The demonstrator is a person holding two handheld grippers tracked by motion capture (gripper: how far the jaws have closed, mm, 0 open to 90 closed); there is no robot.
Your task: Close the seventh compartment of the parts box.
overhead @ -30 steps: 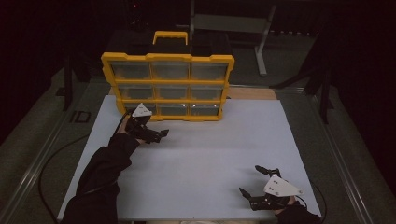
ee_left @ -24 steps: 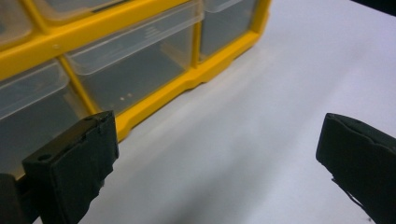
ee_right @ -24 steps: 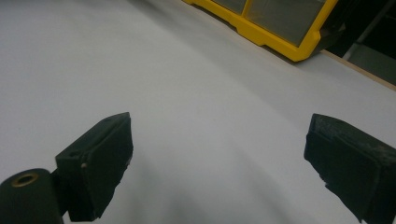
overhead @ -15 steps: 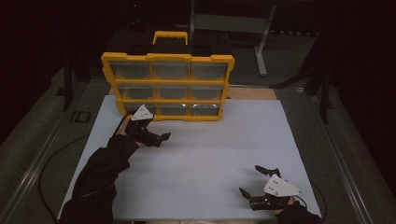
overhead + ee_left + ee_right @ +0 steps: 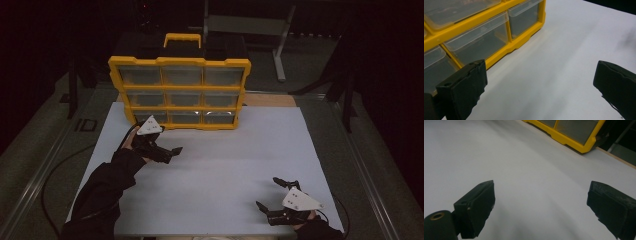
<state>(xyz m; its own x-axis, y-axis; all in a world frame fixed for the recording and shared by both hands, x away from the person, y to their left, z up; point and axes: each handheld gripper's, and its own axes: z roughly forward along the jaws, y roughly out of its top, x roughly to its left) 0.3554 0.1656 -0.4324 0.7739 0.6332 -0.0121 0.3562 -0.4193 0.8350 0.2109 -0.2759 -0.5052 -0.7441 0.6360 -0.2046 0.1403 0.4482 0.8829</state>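
Note:
A yellow organizer with rows of clear plastic drawers and a yellow handle stands upright at the back of the white table. My left gripper hovers just in front of its bottom-left corner, open and holding nothing. In the left gripper view the jaws spread wide over bare table, with the organizer's bottom drawers close on the left. My right gripper is near the table's front right edge, open and holding nothing. In the right gripper view the organizer's corner is far ahead.
A wooden strip runs behind the organizer at the table's back right. A grey metal stand sits in the dark behind. A black cable trails off the left side. White table lies between the two grippers.
My left gripper has drifted slightly to the right and away from the organizer's bottom row. The right gripper has stayed still.

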